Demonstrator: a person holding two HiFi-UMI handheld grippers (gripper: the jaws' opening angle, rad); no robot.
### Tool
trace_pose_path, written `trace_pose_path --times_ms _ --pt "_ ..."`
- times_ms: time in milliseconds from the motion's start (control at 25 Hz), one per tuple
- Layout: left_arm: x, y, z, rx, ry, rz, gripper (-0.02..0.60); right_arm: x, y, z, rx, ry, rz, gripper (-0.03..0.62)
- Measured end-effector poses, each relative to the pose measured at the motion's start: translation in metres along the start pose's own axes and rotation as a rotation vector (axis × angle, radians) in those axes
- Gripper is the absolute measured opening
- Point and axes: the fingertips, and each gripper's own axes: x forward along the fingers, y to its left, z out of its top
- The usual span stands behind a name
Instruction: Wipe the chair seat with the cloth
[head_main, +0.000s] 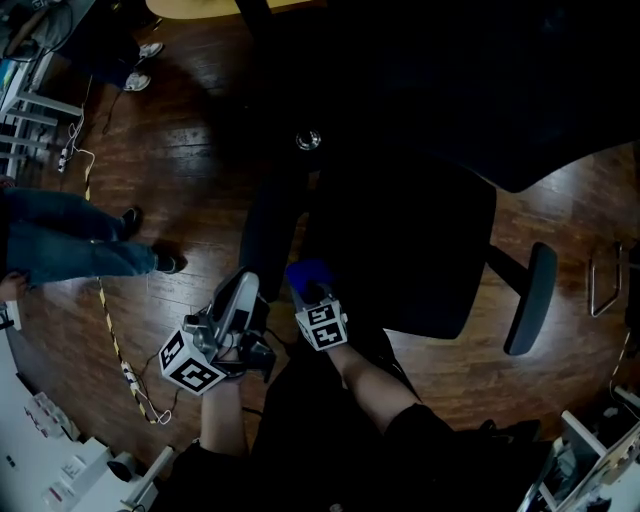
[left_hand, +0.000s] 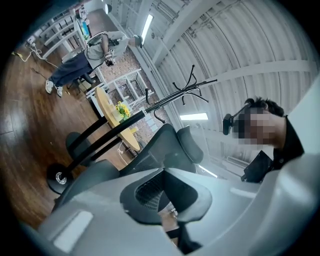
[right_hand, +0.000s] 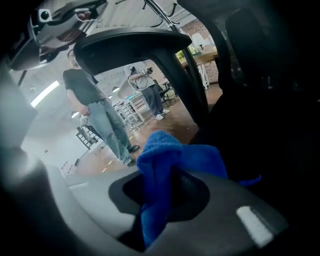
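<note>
Left gripper (head_main: 243, 290) hangs by the seat's near-left corner, its camera looking up at the ceiling, fingers drawn narrow with nothing between them. Just beside it, the right gripper (head_main: 312, 296) has its fingers clamped on the bunched blue cloth (head_main: 306, 272), right at the edge of the black chair seat (head_main: 410, 240). It's too dark to tell whether the cloth touches the seat. This fits a wiping stroke setting off from this edge, or one ending here. Any further pass calls for a firm pinch and the cloth pressed flat.

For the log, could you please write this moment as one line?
right gripper: shut on cloth | left gripper: shut, empty | chair seat: cloth at edge
</note>
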Motion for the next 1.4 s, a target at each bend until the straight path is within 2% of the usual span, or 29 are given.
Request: trace_pose_path --times_ms 120,240,440,720,880,1080,1200,1280,1400 --pt "0.005 -0.001 -0.002 -0.006 0.012 -0.016 -0.012 -0.007 -0.002 -0.002 -0.015 0.001 0.0 0.067" --pt "0.016 -0.003 -0.006 -0.011 0.036 -0.045 -0.012 -0.022 -0.022 -0.01 0.031 -0.004 -0.056 0.066" --pt "0.04 -0.011 -0.023 -0.028 0.084 -0.1 -0.012 -0.085 -0.109 -0.058 0.133 0.015 -0.25 0.066" --pt "0.077 -0.022 -0.052 -0.042 0.163 -0.155 -0.012 -0.233 -0.233 -0.106 0.275 -0.043 -0.549 0.066" --pt "0.09 -0.025 -0.062 -0.042 0.19 -0.165 -0.012 -0.283 -0.269 -0.119 0.324 -0.098 -0.637 0.066" --pt "0.101 -0.031 -0.07 -0.039 0.201 -0.175 -0.012 -0.285 -0.277 -0.121 0.384 -0.115 -0.639 0.066" --pt "0.106 -0.042 -0.068 -0.027 0.202 -0.184 -0.012 -0.285 -0.272 -0.106 0.415 -0.148 -0.581 0.066" --pt "0.107 -0.055 -0.065 -0.017 0.208 -0.197 -0.012 -0.293 -0.256 -0.073 0.404 -0.219 -0.504 0.066" --pt "0.108 -0.085 -0.049 0.002 0.209 -0.227 -0.012 -0.323 -0.207 0.016 0.372 -0.403 -0.339 0.066"
